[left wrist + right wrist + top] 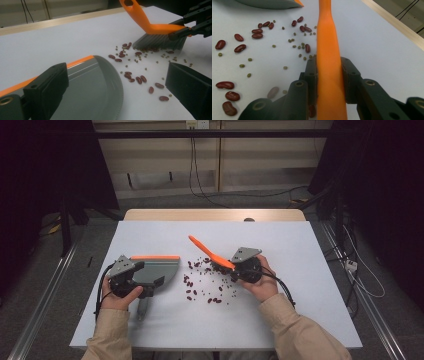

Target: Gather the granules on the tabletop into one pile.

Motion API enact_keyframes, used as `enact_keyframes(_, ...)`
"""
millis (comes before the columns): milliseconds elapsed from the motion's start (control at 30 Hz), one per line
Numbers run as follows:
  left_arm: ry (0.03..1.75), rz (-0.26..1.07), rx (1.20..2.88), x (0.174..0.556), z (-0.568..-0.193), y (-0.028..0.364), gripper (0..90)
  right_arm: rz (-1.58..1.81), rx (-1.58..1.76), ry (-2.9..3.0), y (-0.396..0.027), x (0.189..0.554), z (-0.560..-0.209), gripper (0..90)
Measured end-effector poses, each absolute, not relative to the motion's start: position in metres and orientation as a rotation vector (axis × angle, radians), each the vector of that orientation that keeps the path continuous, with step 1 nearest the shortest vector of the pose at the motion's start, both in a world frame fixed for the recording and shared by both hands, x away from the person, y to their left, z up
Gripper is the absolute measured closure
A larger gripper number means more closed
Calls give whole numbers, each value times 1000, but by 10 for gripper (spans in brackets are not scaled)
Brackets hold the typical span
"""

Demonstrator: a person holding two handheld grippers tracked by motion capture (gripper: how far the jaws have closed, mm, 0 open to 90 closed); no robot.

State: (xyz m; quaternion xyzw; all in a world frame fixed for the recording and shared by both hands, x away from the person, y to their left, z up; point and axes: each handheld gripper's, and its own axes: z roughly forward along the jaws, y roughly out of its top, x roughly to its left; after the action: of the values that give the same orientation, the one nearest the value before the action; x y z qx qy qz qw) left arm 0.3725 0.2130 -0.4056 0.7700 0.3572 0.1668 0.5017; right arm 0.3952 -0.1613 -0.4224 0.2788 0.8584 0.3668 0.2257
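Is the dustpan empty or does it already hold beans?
Empty, as far as it shows: the dustpan has a bare grey inside in the left gripper view, and the beans lie on the table.

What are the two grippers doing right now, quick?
Left gripper: closed on the grey dustpan, resting on the table.
Right gripper: closed on the orange brush, bristles among the beans.

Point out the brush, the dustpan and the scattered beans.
brush (160, 28): left gripper view, on the orange back above the grey bristles.
dustpan (159, 270): high view, on the grey tray below its orange edge.
beans (257, 31): right gripper view, on one red bean among the scattered ones.
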Motion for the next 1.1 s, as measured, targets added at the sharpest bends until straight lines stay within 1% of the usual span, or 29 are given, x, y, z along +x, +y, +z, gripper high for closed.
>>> enact_keyframes(233,865,405,1864,372,-406,212,46,1039,765,2377,-161,389,-420,713)
enact_keyframes(367,865,402,1867,372,-406,212,46,1087,777,2362,-163,392,-415,712)
enact_keyframes(533,865,397,1867,373,-406,212,46,1151,808,2314,-166,409,-404,713)
enact_keyframes(700,874,395,1862,374,-407,214,46,1163,834,2285,-165,436,-399,713)
enact_keyframes(867,884,391,1851,375,-407,216,46,1166,928,2261,-173,457,-412,713)
enact_keyframes(1100,877,388,1857,375,-407,214,46,1150,955,2279,-167,470,-425,711)
